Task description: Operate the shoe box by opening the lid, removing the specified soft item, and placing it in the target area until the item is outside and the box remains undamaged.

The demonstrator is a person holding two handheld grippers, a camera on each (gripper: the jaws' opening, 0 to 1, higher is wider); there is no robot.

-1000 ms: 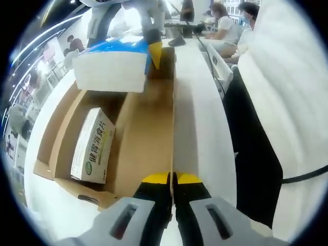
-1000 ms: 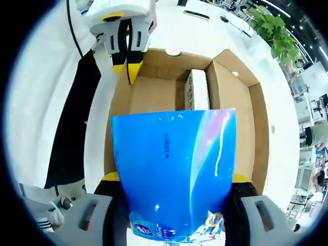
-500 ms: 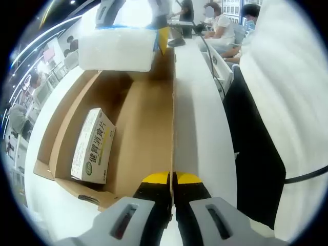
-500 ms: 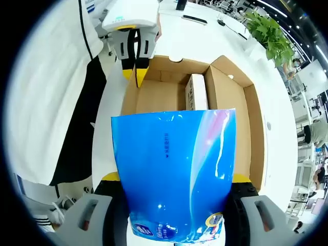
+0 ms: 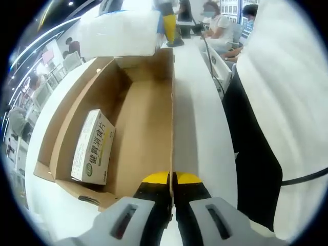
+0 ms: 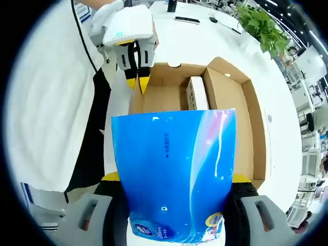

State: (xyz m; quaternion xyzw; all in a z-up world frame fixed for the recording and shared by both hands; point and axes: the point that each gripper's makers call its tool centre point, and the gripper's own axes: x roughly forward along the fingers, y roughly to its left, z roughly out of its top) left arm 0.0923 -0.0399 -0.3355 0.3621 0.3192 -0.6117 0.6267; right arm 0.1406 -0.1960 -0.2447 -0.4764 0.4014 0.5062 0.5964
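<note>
An open-plan office; long white desks (image 6: 205,36), seated people (image 5: 218,23) at work, a potted plant (image 6: 261,25).

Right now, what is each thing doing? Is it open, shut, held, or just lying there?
Shoe box: open, standing on the white table.
Blue soft pack: held up above the box, outside it.
Small white carton: lying inside the box, against a wall.
Left tool: shut on the box's side wall.
Right tool: shut on the blue soft pack.
</note>
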